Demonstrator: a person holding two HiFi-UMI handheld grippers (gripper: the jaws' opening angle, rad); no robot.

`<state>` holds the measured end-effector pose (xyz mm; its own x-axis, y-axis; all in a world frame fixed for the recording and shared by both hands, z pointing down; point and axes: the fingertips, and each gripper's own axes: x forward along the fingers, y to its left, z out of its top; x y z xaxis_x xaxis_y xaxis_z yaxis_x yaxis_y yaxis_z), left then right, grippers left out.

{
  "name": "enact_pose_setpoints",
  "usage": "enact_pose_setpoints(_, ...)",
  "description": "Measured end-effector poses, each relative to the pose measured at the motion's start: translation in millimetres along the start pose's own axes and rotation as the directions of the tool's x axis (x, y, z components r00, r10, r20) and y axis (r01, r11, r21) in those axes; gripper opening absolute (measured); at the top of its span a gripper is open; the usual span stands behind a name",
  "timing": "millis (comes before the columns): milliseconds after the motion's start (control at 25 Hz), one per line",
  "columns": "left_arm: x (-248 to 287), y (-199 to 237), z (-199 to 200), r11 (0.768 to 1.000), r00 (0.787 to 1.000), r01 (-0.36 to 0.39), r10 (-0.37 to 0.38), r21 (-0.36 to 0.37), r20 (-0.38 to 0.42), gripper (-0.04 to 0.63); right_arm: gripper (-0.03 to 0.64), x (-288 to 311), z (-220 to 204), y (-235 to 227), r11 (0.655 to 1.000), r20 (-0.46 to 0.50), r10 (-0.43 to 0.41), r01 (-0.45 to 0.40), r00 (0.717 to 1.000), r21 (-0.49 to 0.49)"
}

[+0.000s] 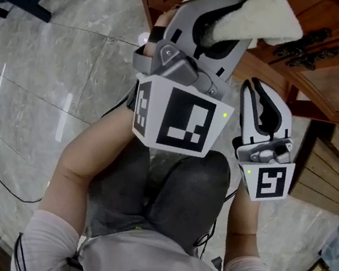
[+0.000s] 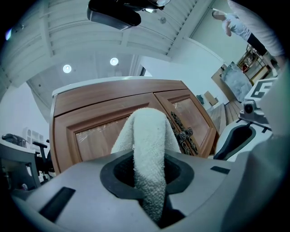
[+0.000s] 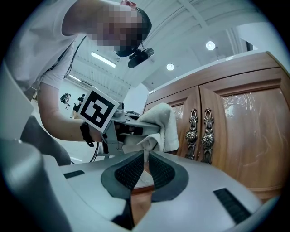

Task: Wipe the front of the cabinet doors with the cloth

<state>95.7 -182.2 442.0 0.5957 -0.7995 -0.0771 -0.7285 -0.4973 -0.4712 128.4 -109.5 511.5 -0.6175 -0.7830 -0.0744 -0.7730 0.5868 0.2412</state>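
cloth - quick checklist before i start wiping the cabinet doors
1. Cloth clamped in the left gripper: ok, jaws shut on it.
2. Cloth sticks out past the jaws: ok, a folded loop leads.
3. Cloth touching a door: cannot tell, it is close to the left one.
4. Cabinet doors closed: ok, handles sit side by side.
5. Right gripper out of the way: ok, shut on nothing, beside the left gripper.
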Motion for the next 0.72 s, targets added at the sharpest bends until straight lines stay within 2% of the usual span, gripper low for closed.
enact_pose_setpoints(240,-32,35,-30,0.998,0.997,-0.056,0.058,0.029,-0.056,0.092,0.058,19,3,21,0.999,0.001,0.047,-0.047,0.999,-0.011)
enact_pose_setpoints(440,-58,64,-63,0.994,0.987,-0.103,0.106,0.025,-0.123,0.092,0.058,34,5,37,0.997,0.001,0.077,-0.077,0.997,-0.02)
enact_pose_setpoints(720,-76,88,-93,0.989,0.977,-0.149,0.148,0.006,-0.155,0.092,0.058,50,-1,52,0.995,-0.019,0.097,-0.098,0.995,-0.026)
